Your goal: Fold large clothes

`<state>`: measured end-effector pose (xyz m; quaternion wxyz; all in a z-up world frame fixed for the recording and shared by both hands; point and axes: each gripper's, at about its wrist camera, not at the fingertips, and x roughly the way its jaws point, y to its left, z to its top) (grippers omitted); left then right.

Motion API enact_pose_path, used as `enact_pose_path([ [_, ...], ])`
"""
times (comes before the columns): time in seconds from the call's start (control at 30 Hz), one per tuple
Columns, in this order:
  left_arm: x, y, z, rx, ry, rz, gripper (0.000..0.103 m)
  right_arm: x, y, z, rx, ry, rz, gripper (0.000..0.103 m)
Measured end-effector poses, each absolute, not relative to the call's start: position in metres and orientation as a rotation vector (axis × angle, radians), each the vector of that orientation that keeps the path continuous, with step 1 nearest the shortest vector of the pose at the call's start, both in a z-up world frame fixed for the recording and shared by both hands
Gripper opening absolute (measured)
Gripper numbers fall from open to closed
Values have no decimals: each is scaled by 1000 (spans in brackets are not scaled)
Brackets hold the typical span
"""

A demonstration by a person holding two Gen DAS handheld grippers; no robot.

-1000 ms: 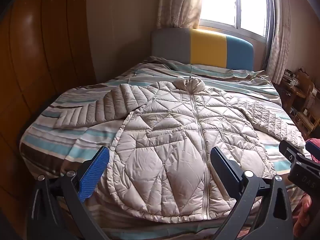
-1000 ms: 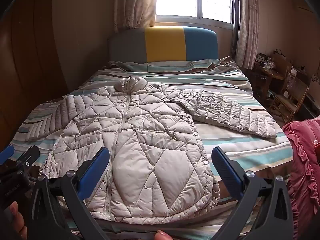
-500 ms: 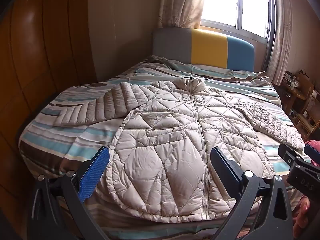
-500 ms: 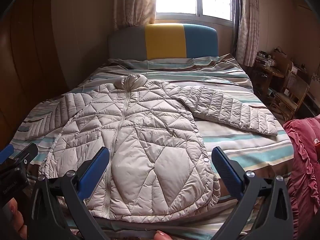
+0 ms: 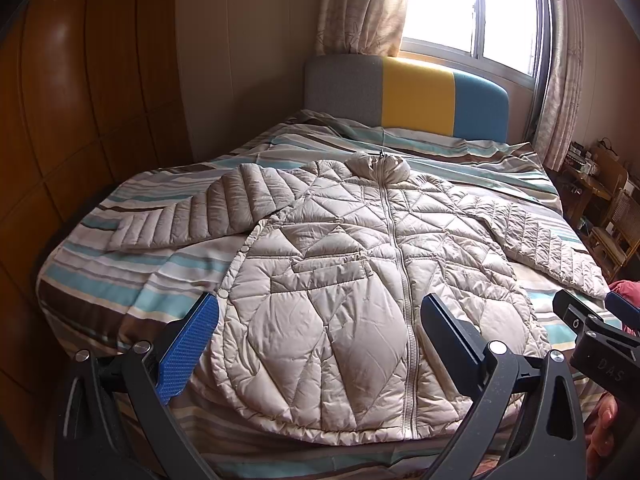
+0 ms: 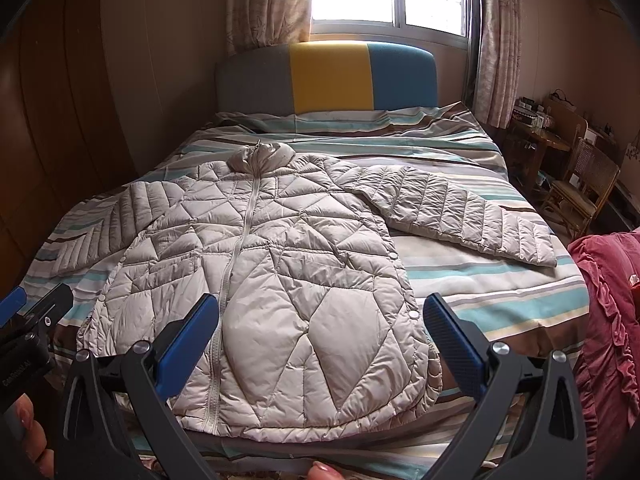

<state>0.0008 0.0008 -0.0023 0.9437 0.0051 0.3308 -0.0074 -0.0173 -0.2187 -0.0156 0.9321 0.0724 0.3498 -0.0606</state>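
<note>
jacket: a pale quilted puffer jacket point(image 5: 360, 280) lies face up on the striped bed point(image 5: 120, 280), zipped to the collar, hem toward the foot of the bed, collar toward the headboard point(image 6: 328, 76).
sleeves: both spread out to the sides, flat on the bedding; the left sleeve point(image 5: 192, 216) angles toward the wardrobe side, the right sleeve point(image 6: 460, 208) toward the window side.
left gripper: the left gripper point(image 5: 316, 332) hovers above the hem, jaws wide apart, nothing between them.
right gripper: the right gripper point(image 6: 320, 332) hangs over the hem on the other half, jaws also spread wide and holding nothing.
contact: neither gripper appears to touch the fabric, though how high they hang is hard to tell.
progress: no fold is visible anywhere; the jacket looks laid out and smoothed, so this reads as the very start.
left to do: likely bring each sleeve across the body, then fold the sides in and double the hem toward the collar.
caution: the puffy fill may spring back, so folds could need pressing flat.
</note>
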Motion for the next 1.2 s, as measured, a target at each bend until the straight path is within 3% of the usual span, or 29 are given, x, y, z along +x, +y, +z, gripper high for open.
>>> enact_pose_path([
  [1.2,7,4,-12,-2,736,-14,100,-13,-220,-20,154,744,-119,101],
])
